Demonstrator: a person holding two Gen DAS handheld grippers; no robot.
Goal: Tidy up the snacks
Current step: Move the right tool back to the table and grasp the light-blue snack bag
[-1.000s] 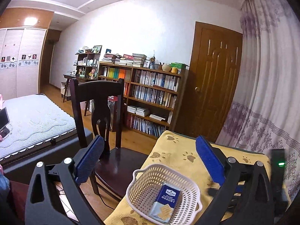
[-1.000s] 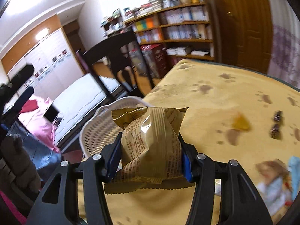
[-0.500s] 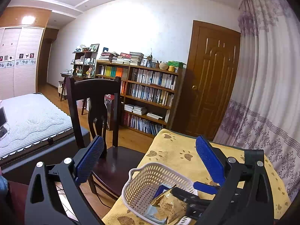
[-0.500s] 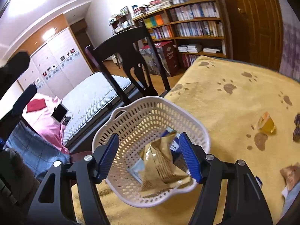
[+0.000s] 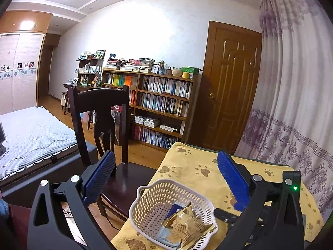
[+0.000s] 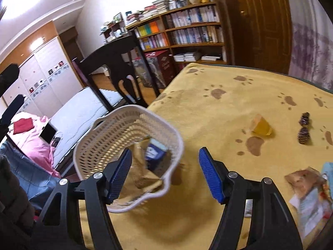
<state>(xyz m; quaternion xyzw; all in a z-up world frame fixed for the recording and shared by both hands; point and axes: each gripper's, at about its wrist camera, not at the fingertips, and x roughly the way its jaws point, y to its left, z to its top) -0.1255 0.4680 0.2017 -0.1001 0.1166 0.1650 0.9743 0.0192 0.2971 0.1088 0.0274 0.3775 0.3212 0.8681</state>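
Hovering with its blue-padded jaws spread wide and holding nothing, the right gripper [image 6: 165,174] is sitting just above the near rim of the white perforated plastic basket [image 6: 97,143]. Inside the basket, the crinkled tan foil snack packet [image 5: 186,226] is lying on top of the flat blue cracker box [image 5: 175,208]. The left gripper [image 5: 166,179] is also hanging released and empty, raised over the basket and the dark wooden chair [image 5: 100,112]. The basket is resting at the corner of the table covered by a yellow paw-print cloth [image 6: 229,95]. Farther out on the cloth, a small yellow wrapped sweet [image 6: 261,126] and two dark wrapped candies [image 6: 303,134] are lying loose; blurred snack wrappers [image 6: 310,198] are lying at the right edge
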